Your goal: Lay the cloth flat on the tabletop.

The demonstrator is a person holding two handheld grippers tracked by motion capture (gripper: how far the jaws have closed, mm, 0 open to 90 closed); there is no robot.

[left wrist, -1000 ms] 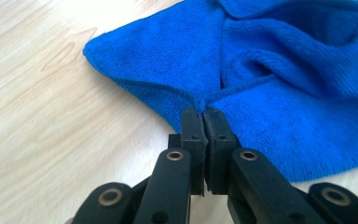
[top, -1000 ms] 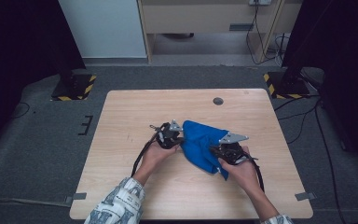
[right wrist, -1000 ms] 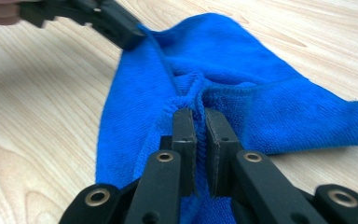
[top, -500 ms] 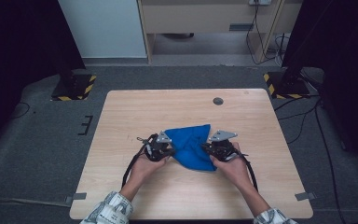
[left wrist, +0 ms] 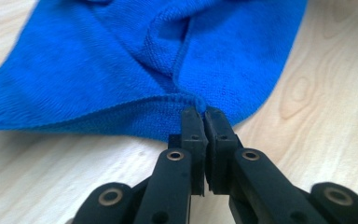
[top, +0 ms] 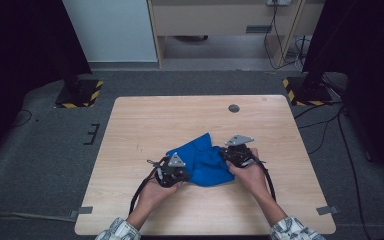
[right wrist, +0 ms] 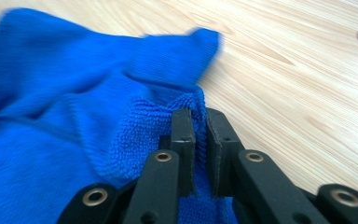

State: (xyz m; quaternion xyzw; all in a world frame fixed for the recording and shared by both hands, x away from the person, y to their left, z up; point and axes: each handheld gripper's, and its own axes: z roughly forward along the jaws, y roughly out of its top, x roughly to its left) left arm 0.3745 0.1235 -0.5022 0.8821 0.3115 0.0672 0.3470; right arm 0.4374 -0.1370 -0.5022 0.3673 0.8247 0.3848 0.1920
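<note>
Got both grippers, left (left wrist: 204, 112) and right (right wrist: 196, 112), clamped on cloth (top: 204, 161) edges, so I'd pull evenly, low over the table (top: 145, 120), no yanking.

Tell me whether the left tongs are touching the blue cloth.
Touching. The left gripper view shows the left tongs closed on a hemmed edge of the blue cloth, fabric pinched between the tips.
</note>
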